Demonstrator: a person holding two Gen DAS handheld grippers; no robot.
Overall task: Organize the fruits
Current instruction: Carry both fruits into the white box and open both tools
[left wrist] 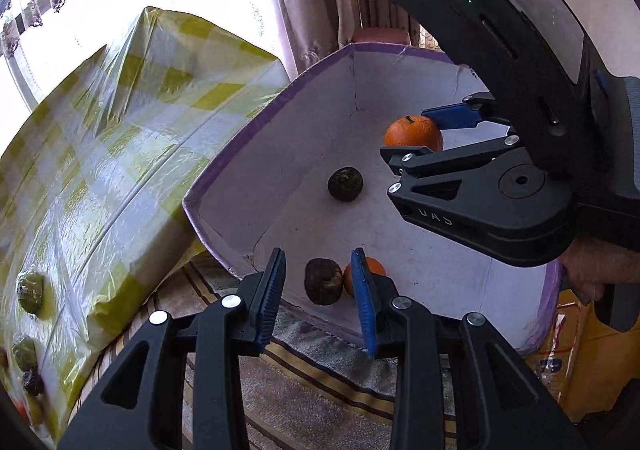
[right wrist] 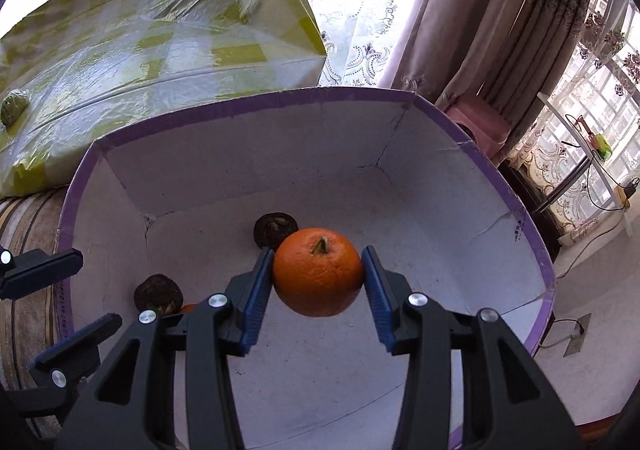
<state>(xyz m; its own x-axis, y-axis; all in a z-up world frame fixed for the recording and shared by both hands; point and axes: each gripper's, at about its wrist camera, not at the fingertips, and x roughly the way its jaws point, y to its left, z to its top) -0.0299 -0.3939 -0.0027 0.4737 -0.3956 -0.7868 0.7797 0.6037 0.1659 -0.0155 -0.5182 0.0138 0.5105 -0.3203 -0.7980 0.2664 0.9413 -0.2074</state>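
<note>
Pinching the orange (right wrist: 318, 272), the right gripper (right wrist: 318, 282) hangs inside the box (right wrist: 280, 98).

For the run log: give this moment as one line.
right gripper: shut on orange over box | left gripper: open, empty

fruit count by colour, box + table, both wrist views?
Orange: 2, one held in the right gripper over the box as orange, one partly hidden near the box wall.
Dark brown: 3, two in the box, one on the table.
Green: 2, on the table.
Total: 7
</note>
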